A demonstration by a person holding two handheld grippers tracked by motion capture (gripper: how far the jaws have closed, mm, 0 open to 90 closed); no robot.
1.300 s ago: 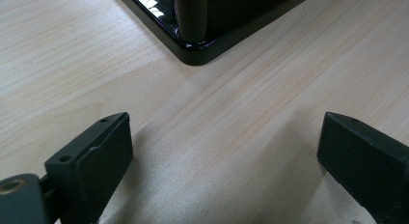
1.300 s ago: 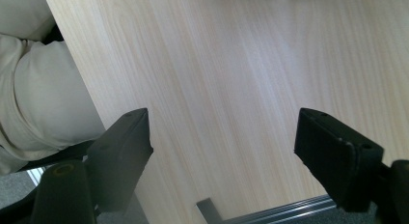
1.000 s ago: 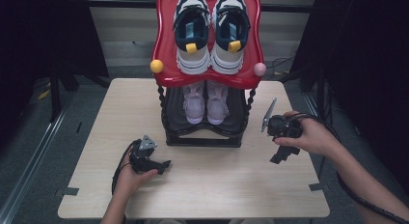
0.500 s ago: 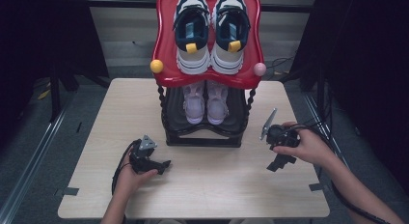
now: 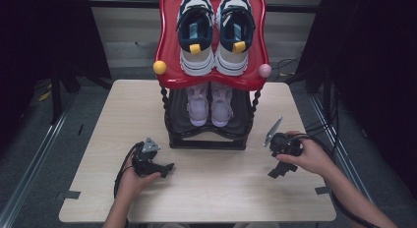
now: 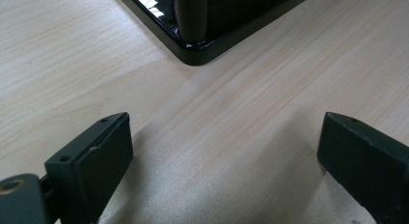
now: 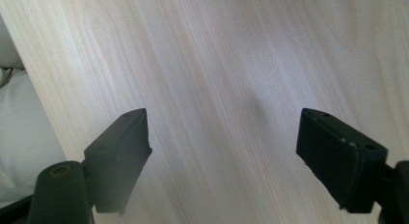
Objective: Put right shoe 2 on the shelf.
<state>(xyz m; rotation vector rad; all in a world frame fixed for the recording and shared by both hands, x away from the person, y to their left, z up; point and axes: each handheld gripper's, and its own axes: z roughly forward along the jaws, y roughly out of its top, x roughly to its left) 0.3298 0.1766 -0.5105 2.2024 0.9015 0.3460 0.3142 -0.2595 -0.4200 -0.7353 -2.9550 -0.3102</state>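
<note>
A two-tier shoe rack (image 5: 209, 139) stands at the middle back of the wooden table (image 5: 98, 120). Its red top shelf (image 5: 167, 56) carries a pair of navy and white sneakers (image 5: 214, 26). The black lower shelf holds a pair of pale lilac shoes (image 5: 210, 105). My left gripper (image 5: 162, 166) rests low over the table in front of the rack's left corner, jaws open and empty (image 6: 224, 161), with the rack's black base corner (image 6: 197, 52) just ahead. My right gripper (image 5: 278, 168) hangs over the table right of the rack, pointing down, open with bare wood between its jaws (image 7: 222, 151).
A yellow knob (image 5: 159, 67) and a pink knob (image 5: 264, 70) stick out at the red shelf's front corners. Twisted black posts (image 5: 165, 98) hold the shelf up. The table's edge (image 7: 29, 89) runs along the left of the right gripper view. Cables (image 5: 314, 125) lie off the table's right side.
My right gripper has come down toward the table and a little nearer its front edge. The left gripper and the shoes have stayed where they were.
</note>
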